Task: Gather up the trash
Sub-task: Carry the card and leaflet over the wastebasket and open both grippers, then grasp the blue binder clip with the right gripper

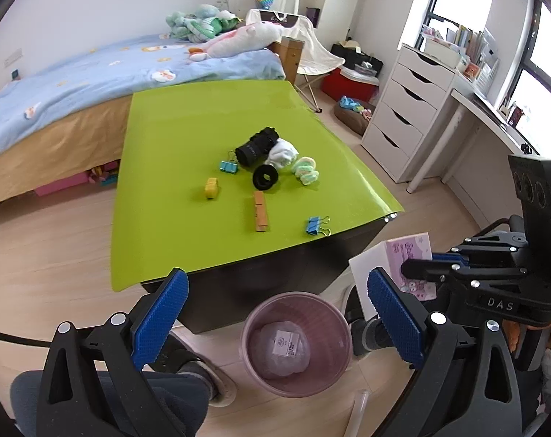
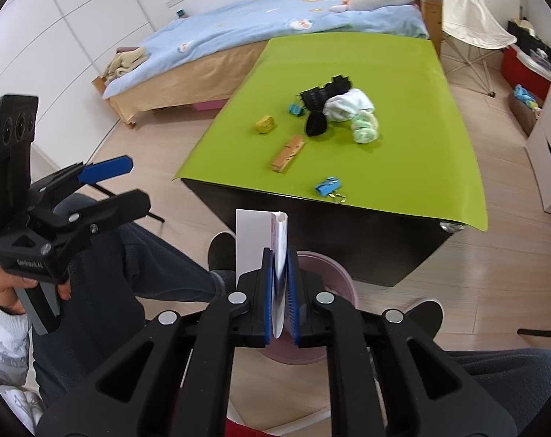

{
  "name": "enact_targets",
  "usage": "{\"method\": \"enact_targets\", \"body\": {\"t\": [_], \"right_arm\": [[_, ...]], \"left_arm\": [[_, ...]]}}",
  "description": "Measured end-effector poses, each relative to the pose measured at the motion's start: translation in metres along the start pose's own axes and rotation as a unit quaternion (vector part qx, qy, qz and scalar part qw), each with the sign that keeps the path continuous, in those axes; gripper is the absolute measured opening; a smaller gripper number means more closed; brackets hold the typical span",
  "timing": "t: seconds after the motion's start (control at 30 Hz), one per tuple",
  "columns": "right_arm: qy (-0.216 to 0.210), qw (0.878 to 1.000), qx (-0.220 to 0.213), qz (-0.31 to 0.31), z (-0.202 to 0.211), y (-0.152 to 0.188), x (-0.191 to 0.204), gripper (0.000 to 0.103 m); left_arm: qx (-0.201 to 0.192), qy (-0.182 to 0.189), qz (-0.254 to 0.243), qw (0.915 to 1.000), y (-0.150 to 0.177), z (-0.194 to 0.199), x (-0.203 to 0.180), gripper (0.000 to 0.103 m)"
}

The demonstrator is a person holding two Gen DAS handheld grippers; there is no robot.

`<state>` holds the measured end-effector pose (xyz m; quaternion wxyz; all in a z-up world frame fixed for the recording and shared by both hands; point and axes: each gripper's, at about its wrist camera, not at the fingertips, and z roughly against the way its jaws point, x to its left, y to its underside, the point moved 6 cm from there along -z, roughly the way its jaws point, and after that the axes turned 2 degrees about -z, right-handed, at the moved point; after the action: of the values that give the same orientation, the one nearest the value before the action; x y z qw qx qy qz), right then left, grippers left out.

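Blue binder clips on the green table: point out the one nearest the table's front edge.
The lone blue binder clip near the front edge. The other binder clip sits farther back, beside the black roll.

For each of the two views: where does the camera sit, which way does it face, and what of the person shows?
Left wrist: on the left gripper, open, facing down at the pink bin and green table; a trouser leg shows.
Right wrist: on the right gripper, facing down past a white card packet between its fingers; legs, a hand.
Shared: table, bin, packet, each other's gripper.
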<state>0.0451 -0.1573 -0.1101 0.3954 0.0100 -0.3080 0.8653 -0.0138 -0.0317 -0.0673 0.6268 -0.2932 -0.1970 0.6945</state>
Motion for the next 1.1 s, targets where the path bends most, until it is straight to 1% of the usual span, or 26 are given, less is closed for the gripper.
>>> {"method": "enact_targets", "body": {"t": [0.07, 0.1, 0.13, 0.2, 0.3, 0.4, 0.8, 1.1], "right_arm": [[0.001, 1.000, 0.003, 0.002, -0.003, -0.001, 0.001, 0.040], [0.000, 1.000, 0.002, 0.001, -0.003, -0.001, 0.002, 0.067], [-0.005, 1.000, -0.001, -0.001, -0.003, -0.002, 0.002, 0.082], [-0.004, 1.000, -0.001, -0.002, -0.003, -0.002, 0.001, 0.089], [-0.002, 1.000, 0.000, -0.006, -0.003, -0.003, -0.002, 0.094], [0.004, 1.000, -0.002, -0.008, -0.002, -0.002, -0.004, 0.095], [0.008, 1.000, -0.005, -0.008, -0.004, -0.007, -0.011, 0.096], [0.015, 0.999, 0.017, 0.025, -0.022, -0.034, -0.020, 0.096]], "left_arm": [[-0.001, -0.003, 0.002, 1.0000, 0.000, 0.001, 0.003, 0.095], [-0.002, -0.003, 0.002, 1.0000, 0.000, 0.001, 0.004, 0.095], [-0.001, -0.003, 0.003, 1.0000, 0.000, 0.002, 0.005, 0.095], [0.001, -0.003, 0.002, 1.0000, 0.001, 0.000, 0.006, 0.095], [0.006, -0.002, 0.002, 1.0000, 0.003, -0.002, 0.005, 0.095], [0.008, -0.001, 0.002, 1.0000, 0.003, -0.004, 0.005, 0.095], [0.016, 0.000, 0.002, 0.9999, 0.004, -0.013, 0.006, 0.095], [0.012, 0.001, -0.001, 0.9999, -0.007, -0.019, 0.013, 0.095]]}}
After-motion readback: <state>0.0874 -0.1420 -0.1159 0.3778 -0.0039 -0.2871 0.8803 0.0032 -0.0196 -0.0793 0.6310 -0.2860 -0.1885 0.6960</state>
